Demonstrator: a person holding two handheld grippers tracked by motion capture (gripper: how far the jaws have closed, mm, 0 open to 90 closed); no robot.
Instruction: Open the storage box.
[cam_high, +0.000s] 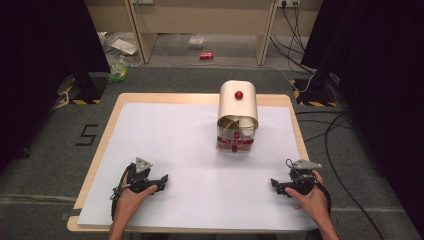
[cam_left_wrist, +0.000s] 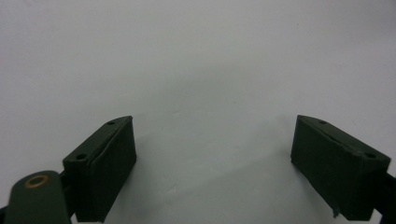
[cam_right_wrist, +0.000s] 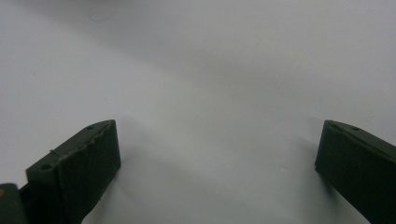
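Both grippers are resting low over the white sheet (cam_high: 190, 150) that is covering the wooden table (cam_high: 107, 130), one at each near corner, well apart from each other. Lying under the person's left hand (cam_high: 131, 197), the left gripper (cam_high: 162, 181) is pointing its tips inward toward the middle of the sheet. In the left gripper view, the left gripper (cam_left_wrist: 215, 158) is standing with its two black jaws spread wide and nothing is sitting between them, just bare white sheet. Under the right hand (cam_high: 311, 197), the right gripper (cam_high: 275, 185) is pointing inward too, facing its partner. In the right gripper view, the right gripper (cam_right_wrist: 217, 163) is also gaping wide, its jaws far apart and holding nothing, with plain white sheet running ahead of them.

Farther out, ahead of both grippers and roughly between them, a cream bread box (cam_high: 237, 107) is standing on the sheet toward the far side of the table, a little nearer the right gripper's side. Its curved lid is carrying a red knob (cam_high: 239, 95). Its front is standing open, and white paper cups (cam_high: 246, 125) are showing inside. Neither gripper is touching the box; both are well apart from it.

Beyond the table, on the floor past the far edge, a red can (cam_high: 206, 56) is lying, and black cables (cam_high: 330, 135) are trailing across the grey carpet off to the right gripper's side.
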